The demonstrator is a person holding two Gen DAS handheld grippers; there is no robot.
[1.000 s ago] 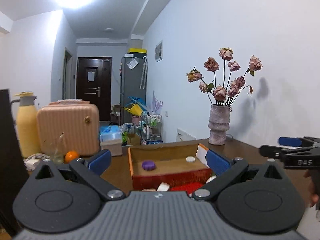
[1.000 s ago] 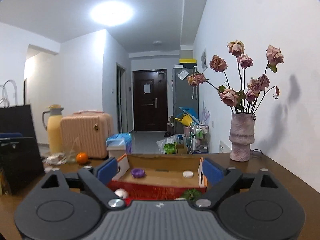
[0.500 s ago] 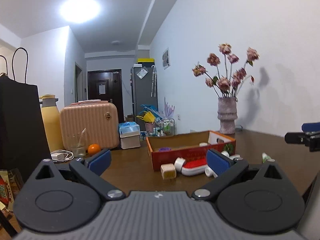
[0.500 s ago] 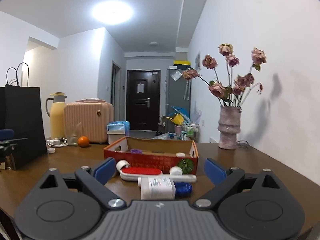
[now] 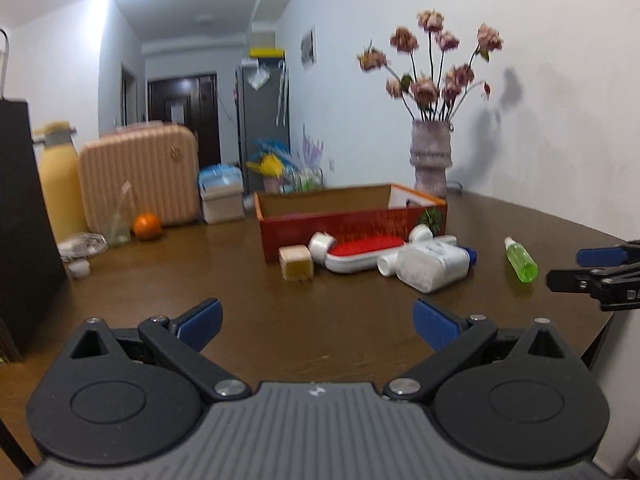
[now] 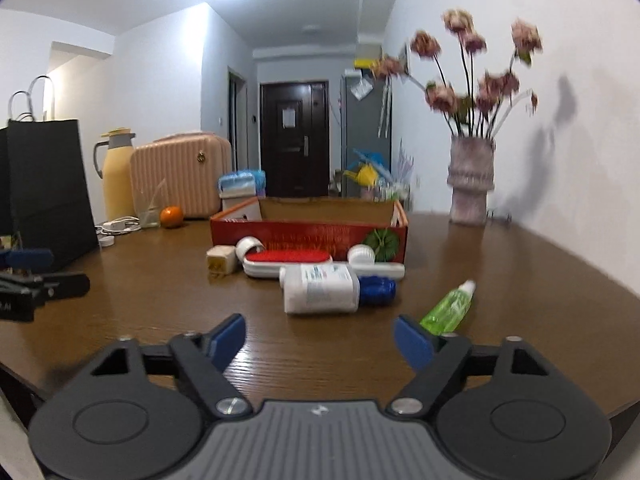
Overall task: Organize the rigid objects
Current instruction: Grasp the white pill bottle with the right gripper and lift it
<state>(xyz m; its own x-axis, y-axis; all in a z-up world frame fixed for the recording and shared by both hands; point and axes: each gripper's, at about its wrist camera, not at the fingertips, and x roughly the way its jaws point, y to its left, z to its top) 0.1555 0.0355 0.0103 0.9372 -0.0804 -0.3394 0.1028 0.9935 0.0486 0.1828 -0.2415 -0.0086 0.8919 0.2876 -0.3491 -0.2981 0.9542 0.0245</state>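
Both grippers are backing off and dropping lower versus a second ago, so the loose items in front of the box (image 6: 308, 236) are now showing. Left gripper (image 5: 316, 316) is hanging released, holding nothing; right gripper (image 6: 320, 336) likewise spread wide and empty. Left to right on the table (image 6: 160, 312): cube (image 6: 221, 261), small white jar (image 6: 250, 246), red-topped brush (image 6: 288, 262), white bottle (image 6: 320, 288) with blue cap, green spray bottle (image 6: 448, 308). I'd be taking the green bottle with the right gripper, across its body, then lifting into the box. Box contents are hidden behind its wall; frames are motion-blurred.
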